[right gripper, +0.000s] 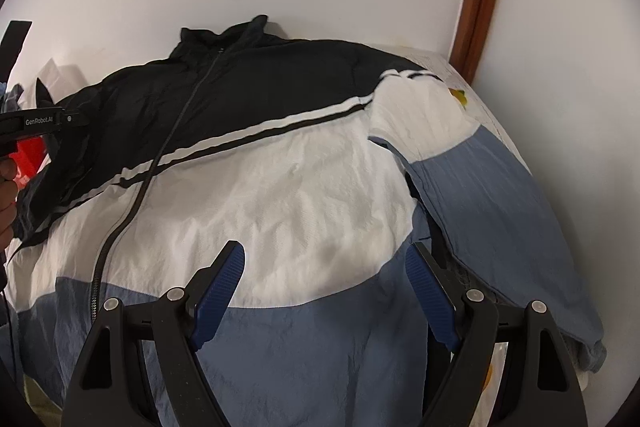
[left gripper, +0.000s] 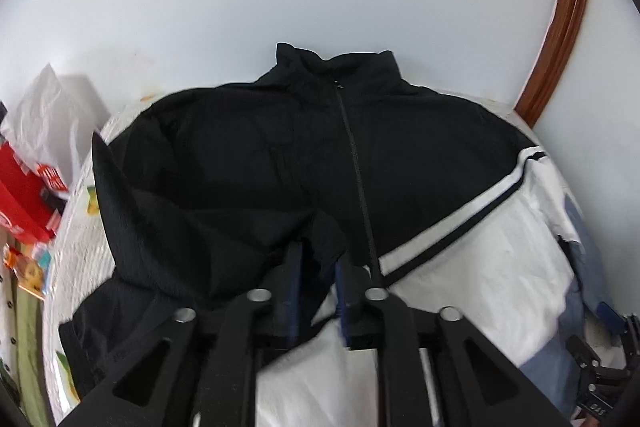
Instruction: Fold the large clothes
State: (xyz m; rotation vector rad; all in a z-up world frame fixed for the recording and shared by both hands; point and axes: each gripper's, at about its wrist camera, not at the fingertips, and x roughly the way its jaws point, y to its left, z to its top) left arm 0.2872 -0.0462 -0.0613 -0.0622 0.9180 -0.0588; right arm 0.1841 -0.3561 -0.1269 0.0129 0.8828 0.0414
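Note:
A zipped jacket (left gripper: 420, 163) (right gripper: 280, 187) in black, white and blue lies front up on the bed, collar toward the wall. Its black sleeve (left gripper: 192, 227) is folded in over the chest. My left gripper (left gripper: 319, 267) stands at the end of that sleeve, its jaws a narrow gap apart with a bunch of black cloth lying loose between the tips. My right gripper (right gripper: 324, 259) hovers wide open over the white and blue front, nothing between its fingers. The blue and white sleeve (right gripper: 500, 207) lies stretched out at the right.
A red box (left gripper: 24, 195) and a white plastic bag (left gripper: 44, 107) sit left of the bed. The patterned bedcover (left gripper: 76, 227) shows at the left edge. A white wall and a brown wooden frame (left gripper: 560, 27) (right gripper: 480, 7) stand behind. A person's hand (right gripper: 6, 187) holds the left gripper.

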